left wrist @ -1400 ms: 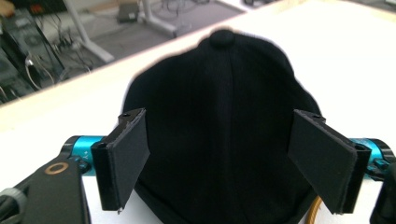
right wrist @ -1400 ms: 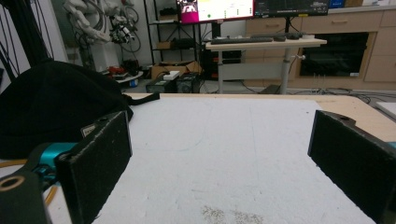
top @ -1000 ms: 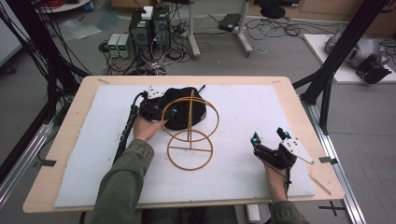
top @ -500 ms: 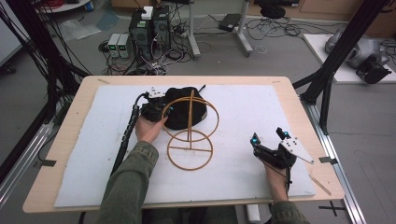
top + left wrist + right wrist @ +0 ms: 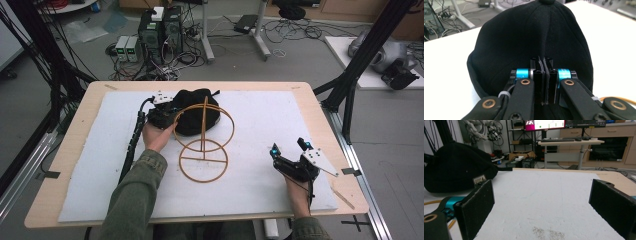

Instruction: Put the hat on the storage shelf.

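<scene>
Pinching black cap (image 5: 529, 37) (hand-held gripper (image 5: 544, 82) at brim)

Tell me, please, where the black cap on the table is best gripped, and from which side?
Probably at its soft edge on the side facing the person, coming in low along the table. The black cap lies flat there, and the left gripper has pinched a fold of that edge shut.

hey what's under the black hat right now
The black hat lies on the white mat, beside the wire stand. The left gripper pinches its fabric. Anything beneath the hat is covered.
</scene>
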### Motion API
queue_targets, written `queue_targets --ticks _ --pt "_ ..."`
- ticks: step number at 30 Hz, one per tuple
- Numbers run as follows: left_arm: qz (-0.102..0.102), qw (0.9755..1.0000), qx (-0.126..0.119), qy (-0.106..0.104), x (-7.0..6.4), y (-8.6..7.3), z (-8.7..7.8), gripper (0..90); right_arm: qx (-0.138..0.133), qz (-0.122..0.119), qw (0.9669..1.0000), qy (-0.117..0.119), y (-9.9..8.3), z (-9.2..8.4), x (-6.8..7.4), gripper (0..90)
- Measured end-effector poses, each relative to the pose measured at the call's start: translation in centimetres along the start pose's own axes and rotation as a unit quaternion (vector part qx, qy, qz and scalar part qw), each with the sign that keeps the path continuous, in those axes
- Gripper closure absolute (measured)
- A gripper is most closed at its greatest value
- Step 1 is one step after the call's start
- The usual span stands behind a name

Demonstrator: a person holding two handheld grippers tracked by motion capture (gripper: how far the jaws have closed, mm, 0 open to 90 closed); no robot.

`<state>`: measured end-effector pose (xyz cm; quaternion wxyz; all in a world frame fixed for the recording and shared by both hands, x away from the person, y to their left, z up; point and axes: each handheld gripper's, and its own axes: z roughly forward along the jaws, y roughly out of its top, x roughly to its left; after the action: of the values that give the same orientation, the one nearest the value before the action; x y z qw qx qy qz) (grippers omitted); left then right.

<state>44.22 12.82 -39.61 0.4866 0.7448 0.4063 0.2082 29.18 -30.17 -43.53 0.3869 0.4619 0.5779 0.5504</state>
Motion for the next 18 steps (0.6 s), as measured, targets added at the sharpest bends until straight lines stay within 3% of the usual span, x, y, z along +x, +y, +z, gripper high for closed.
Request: queue_targets --ticks 4,11,18 --pt "0.008 0.9998 -0.017 0.007 0.2 0.5 -1.0 88.3 0.003 0.0 1.0 0.0 -0.1 0.0 0.0 5.3" --pt "-0.009 0.9983 -0.057 0.004 1.2 1.5 -3.0 88.3 0.003 -0.001 1.0 0.0 -0.1 0.0 0.0 5.3" --pt "-0.018 0.9947 -0.101 -0.005 1.4 2.2 -4.5 88.2 0.005 -0.009 0.9999 0.004 -0.1 0.1 0.1 5.3"
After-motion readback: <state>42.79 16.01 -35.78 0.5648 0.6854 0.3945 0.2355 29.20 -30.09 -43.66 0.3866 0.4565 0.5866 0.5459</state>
